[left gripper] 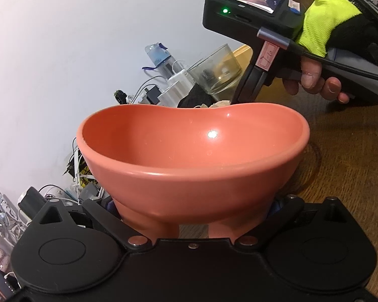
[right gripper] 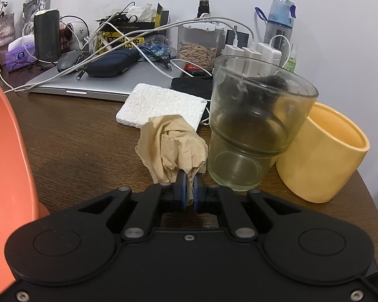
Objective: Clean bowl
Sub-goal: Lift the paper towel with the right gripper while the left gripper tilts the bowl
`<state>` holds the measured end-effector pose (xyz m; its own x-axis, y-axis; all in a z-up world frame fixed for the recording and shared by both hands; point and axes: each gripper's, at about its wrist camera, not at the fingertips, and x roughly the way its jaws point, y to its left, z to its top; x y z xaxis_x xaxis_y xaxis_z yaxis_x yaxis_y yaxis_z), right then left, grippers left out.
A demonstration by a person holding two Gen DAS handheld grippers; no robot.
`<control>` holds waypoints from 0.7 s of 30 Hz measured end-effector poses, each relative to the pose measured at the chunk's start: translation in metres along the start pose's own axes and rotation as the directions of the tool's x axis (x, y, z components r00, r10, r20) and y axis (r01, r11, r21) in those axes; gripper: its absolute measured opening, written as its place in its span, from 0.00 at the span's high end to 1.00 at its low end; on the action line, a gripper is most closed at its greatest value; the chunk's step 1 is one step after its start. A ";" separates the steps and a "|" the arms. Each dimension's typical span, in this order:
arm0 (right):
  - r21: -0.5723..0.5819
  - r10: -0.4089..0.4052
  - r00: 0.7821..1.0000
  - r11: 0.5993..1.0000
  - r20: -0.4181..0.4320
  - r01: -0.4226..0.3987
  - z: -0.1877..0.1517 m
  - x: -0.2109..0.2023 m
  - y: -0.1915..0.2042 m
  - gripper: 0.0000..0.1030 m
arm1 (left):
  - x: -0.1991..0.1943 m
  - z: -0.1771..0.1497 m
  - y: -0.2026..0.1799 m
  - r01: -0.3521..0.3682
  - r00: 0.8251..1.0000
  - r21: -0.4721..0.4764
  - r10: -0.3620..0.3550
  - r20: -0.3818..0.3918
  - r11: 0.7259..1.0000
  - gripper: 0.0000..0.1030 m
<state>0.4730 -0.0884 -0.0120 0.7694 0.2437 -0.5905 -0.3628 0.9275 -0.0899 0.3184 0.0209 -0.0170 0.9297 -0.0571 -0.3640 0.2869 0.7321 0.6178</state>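
- Bowl (left gripper: 192, 156) is held at its foot by the left gripper (left gripper: 192, 229), jaws spread wide and clamped on the base; it's tilted, mouth facing the camera, above the surface (left gripper: 352, 151).
- Judged: rigid glossy plastic, light, prob. slippery; the foot is the safest hold, w/ the inside left free.
- Right gripper (right gripper: 189, 188) is clenched on a crumpled beige tissue (right gripper: 174, 143), just right of the bowl.
- Tissue is soft, tears easily if wet.
- Glass (right gripper: 254, 130) stands right beside the tissue; fragile.

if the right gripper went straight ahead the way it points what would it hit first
Probably the white foam pad on the table; the right gripper is shut on a tan tissue. The glass sits just right; depth is unclear.
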 end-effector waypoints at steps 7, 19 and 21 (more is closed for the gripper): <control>-0.017 -0.012 1.000 1.000 0.001 0.012 0.001 0.001 0.003 0.94 | 0.001 0.002 -0.001 -0.013 1.000 -0.004 0.013 -0.009 1.000 0.04; -0.016 -0.011 1.000 1.000 0.001 0.011 0.001 0.001 0.002 0.94 | 0.005 0.005 0.003 -0.033 0.999 0.008 0.033 0.005 0.999 0.04; -0.019 -0.012 1.000 1.000 0.001 0.012 0.001 0.001 0.002 0.94 | 0.005 0.005 0.002 -0.036 0.999 0.009 0.036 0.004 0.999 0.04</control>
<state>0.4733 -0.0857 -0.0116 0.7745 0.2327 -0.5882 -0.3630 0.9250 -0.1121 0.3251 0.0187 -0.0135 0.9402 -0.0338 -0.3390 0.2556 0.7278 0.6363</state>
